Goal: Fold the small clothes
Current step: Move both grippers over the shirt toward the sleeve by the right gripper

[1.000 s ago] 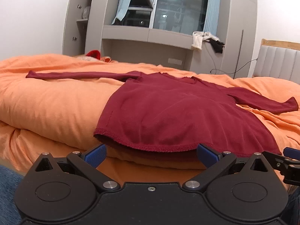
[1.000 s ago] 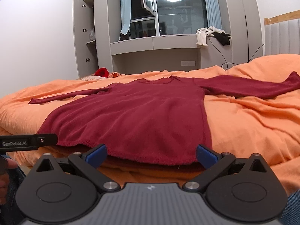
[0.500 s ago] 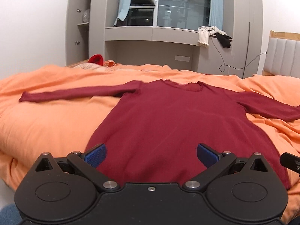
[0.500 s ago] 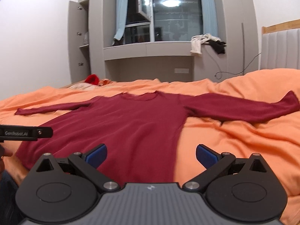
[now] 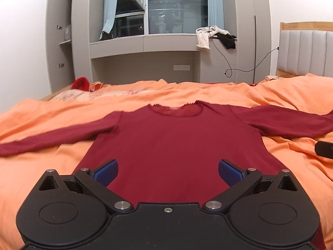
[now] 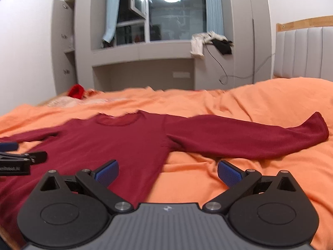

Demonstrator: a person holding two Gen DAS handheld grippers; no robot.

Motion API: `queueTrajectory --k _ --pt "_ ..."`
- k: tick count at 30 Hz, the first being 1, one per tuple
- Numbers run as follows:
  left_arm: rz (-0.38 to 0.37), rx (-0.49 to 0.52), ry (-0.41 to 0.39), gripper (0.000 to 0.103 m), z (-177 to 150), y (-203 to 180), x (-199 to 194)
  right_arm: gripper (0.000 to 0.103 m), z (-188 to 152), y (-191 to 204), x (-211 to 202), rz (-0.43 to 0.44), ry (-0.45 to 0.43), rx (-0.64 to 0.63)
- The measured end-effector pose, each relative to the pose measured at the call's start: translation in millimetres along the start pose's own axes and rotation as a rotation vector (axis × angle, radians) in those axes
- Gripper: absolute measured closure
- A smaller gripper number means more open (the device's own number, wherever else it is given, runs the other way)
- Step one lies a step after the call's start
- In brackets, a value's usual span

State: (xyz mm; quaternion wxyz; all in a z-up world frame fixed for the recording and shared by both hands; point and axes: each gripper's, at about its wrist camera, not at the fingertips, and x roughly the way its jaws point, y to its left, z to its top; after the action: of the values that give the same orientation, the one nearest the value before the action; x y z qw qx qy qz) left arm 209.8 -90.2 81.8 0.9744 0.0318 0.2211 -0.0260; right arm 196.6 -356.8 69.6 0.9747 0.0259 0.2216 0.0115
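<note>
A dark red long-sleeved top [image 5: 174, 143] lies flat on the orange duvet [image 5: 41, 166], neckline away from me, both sleeves spread out sideways. My left gripper [image 5: 168, 171] hovers open over the lower middle of the top, nothing between its blue pads [image 5: 106, 171]. My right gripper [image 6: 168, 171] is open above the top's right side edge [image 6: 158, 166], with the right sleeve [image 6: 249, 139] stretching off to the right. The left gripper [image 6: 18, 158] shows at the left edge of the right wrist view.
A red item [image 5: 80, 83] and pale clothes lie at the bed's far left. Beyond stand a grey built-in cabinet [image 5: 145, 48], a window, hanging garments [image 5: 216, 35] and a cable. A padded headboard [image 5: 306, 52] is at the right.
Both grippers rose and moved forward from the near hem to above the top's body. The right wrist view is blurred by motion and has swung toward the right sleeve.
</note>
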Motion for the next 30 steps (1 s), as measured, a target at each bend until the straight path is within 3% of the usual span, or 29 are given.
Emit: queueTrajectory --k 6,13,30 --pt "-0.01 0.028 -0.009 0.001 19.7 -7.3 53.4 0.0 20.0 -14.8 38.4 -0.084 0.033 -0.034" --pt "-0.027 -0.05 0.032 0.001 15.1 3.7 90.2 0.0 19.8 -16.4 64.0 -0.147 0.022 -0.071" --pt "-0.051 -0.042 0.133 0.001 1.3 4.4 115.6 0.0 8.7 -27.9 81.9 -0.14 0.029 -0.051"
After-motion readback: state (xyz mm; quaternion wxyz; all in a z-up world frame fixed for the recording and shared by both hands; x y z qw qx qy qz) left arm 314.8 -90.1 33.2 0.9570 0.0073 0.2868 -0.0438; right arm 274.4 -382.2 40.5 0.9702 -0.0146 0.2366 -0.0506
